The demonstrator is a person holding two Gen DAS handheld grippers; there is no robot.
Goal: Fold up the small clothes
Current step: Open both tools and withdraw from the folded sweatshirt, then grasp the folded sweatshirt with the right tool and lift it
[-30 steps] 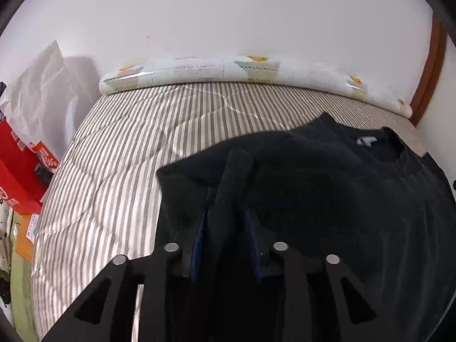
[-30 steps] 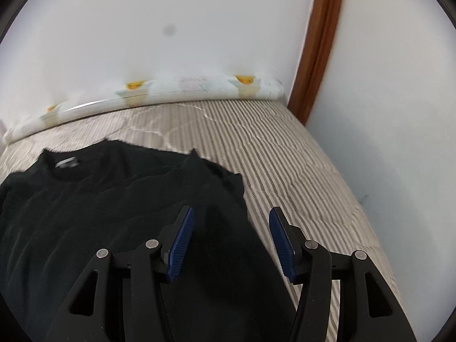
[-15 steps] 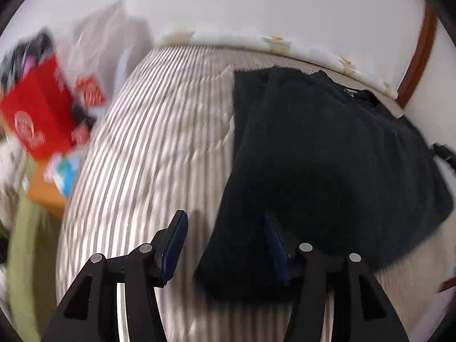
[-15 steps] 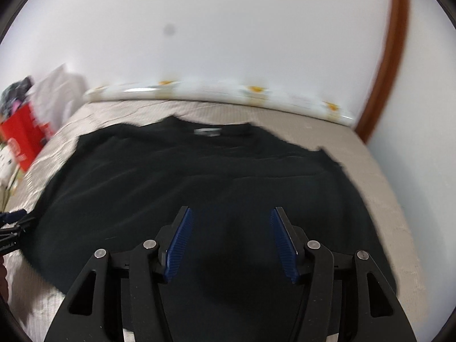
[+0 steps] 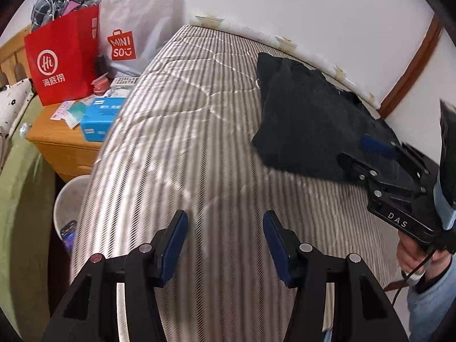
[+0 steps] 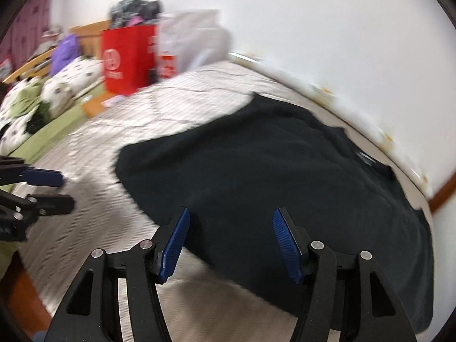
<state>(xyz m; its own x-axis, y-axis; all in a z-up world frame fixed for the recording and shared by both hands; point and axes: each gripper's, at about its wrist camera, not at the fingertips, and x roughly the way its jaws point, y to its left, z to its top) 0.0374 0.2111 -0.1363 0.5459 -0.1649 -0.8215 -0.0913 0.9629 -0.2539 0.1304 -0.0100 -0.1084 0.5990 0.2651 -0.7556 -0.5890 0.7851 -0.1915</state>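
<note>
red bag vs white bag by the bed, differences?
The red bag stands upright with stiff, flat sides; the white bag is soft and crumpled. The red bag bears a round white "Hi" logo, the white bag a red MINISO logo. The red bag is stuffed with dark fabric; the white bag's contents are hidden. Both stand beside the striped mattress.

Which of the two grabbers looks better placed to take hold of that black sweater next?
Probably the right gripper: its open jaws hang over the black sweater's near edge. The left gripper, also open, has only the striped mattress beneath it, apart from the sweater.
</note>
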